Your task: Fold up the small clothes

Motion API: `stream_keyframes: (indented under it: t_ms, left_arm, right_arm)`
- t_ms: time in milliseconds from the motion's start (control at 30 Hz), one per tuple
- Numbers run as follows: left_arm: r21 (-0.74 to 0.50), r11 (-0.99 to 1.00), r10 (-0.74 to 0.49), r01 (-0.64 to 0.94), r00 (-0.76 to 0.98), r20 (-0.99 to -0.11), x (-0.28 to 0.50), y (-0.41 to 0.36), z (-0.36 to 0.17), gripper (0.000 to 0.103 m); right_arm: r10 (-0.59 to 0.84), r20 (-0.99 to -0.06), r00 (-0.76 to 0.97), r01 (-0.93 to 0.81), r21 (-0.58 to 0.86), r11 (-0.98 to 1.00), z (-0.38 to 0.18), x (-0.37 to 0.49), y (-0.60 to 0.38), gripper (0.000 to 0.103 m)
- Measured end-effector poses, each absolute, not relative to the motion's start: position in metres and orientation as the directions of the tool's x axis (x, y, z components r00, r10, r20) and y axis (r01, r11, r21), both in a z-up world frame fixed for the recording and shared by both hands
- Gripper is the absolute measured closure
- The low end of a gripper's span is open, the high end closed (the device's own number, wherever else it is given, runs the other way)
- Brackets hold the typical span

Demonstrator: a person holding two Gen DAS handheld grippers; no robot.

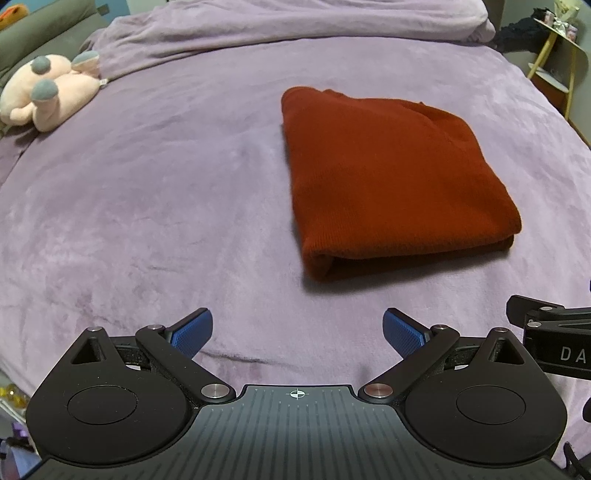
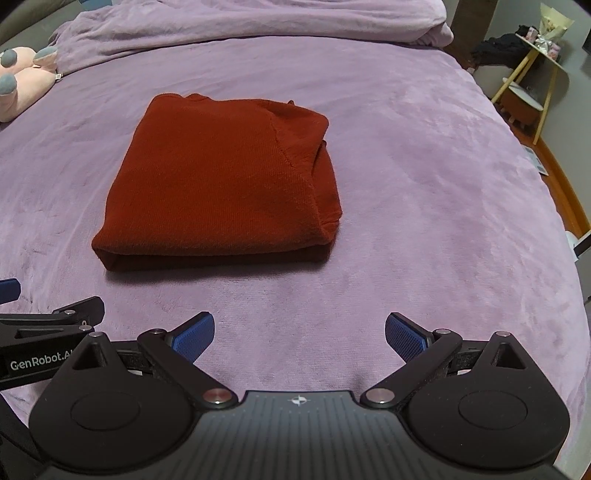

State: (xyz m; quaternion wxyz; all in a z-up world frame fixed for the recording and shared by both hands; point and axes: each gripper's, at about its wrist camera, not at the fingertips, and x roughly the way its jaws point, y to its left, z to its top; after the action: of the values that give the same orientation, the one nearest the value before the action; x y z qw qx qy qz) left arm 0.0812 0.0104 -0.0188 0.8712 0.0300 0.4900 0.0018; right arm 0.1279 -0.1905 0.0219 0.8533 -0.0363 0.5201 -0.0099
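A dark red knitted garment [image 1: 391, 177] lies folded into a thick rectangle on the purple bed cover [image 1: 147, 203]. It also shows in the right wrist view [image 2: 221, 188], left of centre. My left gripper [image 1: 297, 334] is open and empty, hovering above the cover in front of the garment and to its left. My right gripper [image 2: 299, 338] is open and empty, in front of the garment and to its right. Neither touches the cloth. The right gripper's body shows at the right edge of the left wrist view [image 1: 554, 347].
A pink plush toy [image 1: 44, 96] lies at the bed's far left. A bunched purple blanket [image 1: 295, 26] runs along the far side. A yellow-legged side table [image 2: 532, 85] with small items stands past the bed's right edge, on a wooden floor [image 2: 565, 192].
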Motion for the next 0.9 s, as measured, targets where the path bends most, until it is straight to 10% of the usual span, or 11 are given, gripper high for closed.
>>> stream_keyframes:
  t_ms: [900]
  left_arm:
    - [0.046, 0.998, 0.024, 0.031, 0.506, -0.862, 0.0808, 0.0089, -0.0202, 0.002]
  right_arm:
    - [-0.053, -0.887, 0.458, -0.016, -0.068, 0.998, 0.0249, 0.1269, -0.1922, 0.004]
